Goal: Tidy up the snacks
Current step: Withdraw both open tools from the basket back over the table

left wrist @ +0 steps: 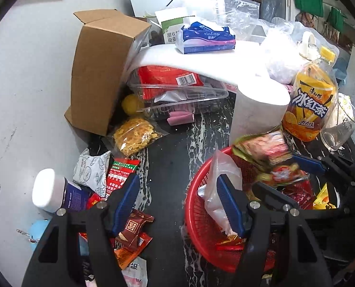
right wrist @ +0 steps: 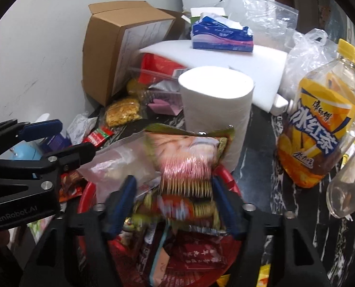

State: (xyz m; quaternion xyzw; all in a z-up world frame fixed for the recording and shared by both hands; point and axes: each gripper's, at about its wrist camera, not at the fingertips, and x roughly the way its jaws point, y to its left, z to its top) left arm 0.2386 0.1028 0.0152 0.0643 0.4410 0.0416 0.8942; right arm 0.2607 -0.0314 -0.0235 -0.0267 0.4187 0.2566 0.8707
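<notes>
Over red round plastic basket point(right wrist: 227, 174) near desk's front edge, right tool point(right wrist: 173, 192) clenched on light, crinkly, slippery green-edged foil snack packet point(right wrist: 189, 148), best pinched at its flat seam; left tool point(left wrist: 178, 195) released, empty.

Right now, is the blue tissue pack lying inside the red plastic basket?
No, the blue tissue pack rests on the white foam board at the back, well apart from the red plastic basket in front.
</notes>
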